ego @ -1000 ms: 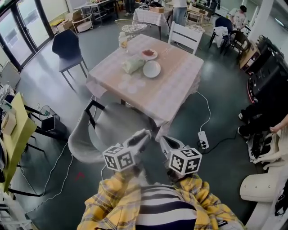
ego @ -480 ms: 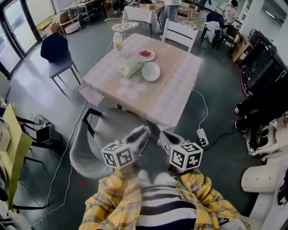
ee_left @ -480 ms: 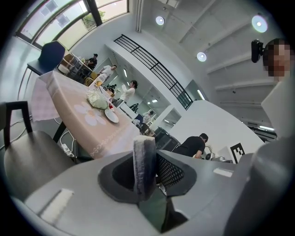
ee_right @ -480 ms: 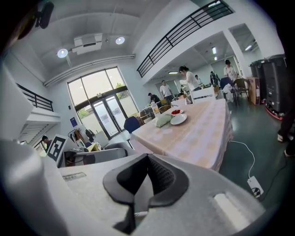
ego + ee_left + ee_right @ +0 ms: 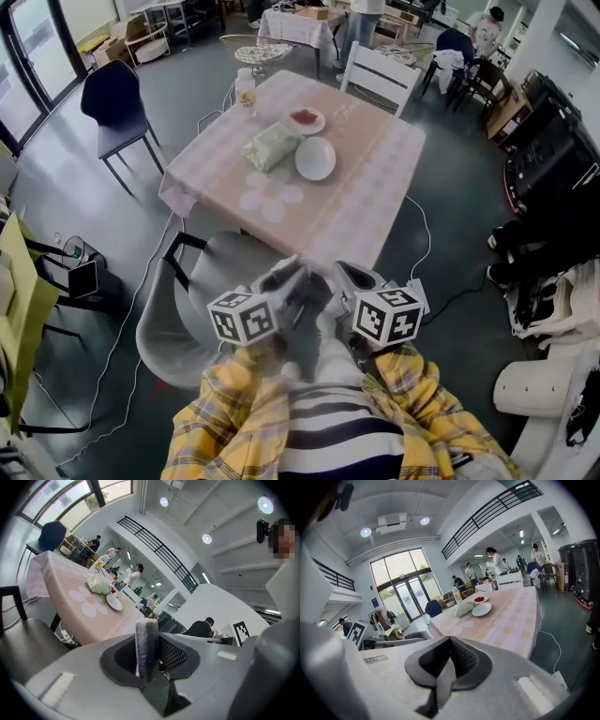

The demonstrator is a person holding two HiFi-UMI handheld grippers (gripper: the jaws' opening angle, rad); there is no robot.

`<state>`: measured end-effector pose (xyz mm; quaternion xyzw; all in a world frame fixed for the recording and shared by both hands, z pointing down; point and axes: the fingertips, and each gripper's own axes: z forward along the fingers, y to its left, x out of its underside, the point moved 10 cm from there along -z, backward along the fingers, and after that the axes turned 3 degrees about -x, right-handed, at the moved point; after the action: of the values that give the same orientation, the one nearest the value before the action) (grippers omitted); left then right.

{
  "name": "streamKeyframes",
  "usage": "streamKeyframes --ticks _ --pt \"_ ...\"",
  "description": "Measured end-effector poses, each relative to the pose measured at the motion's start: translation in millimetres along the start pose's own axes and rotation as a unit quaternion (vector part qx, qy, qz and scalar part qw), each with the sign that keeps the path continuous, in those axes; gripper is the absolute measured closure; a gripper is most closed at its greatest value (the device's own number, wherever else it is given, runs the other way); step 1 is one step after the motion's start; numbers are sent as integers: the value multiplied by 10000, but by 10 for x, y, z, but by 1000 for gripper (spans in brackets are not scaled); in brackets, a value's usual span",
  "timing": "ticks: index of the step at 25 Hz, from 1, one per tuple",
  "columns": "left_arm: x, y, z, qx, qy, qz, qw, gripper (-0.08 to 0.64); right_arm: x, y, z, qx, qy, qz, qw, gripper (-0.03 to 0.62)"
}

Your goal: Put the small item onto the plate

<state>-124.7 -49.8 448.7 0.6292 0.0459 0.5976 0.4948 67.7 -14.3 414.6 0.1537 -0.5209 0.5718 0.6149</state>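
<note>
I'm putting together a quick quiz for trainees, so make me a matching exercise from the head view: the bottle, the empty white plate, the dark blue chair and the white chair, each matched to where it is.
Things:
1. bottle
2. empty white plate
3. dark blue chair
4. white chair

Places:
A. on the floor left of the table, apart from it
B. on the table, right beside the pale green bundle
C. drawn up at the table's far side
D. at the table's far left corner

Pairs: 1-D, 2-B, 3-A, 4-C
</note>
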Motion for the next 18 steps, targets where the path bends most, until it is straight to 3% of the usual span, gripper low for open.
streamKeyframes --ticks 18 --pt "-772 272 1558 -581 -190 -63 9981 462 -1067 -1093 970 -562 361 -326 9972 591"
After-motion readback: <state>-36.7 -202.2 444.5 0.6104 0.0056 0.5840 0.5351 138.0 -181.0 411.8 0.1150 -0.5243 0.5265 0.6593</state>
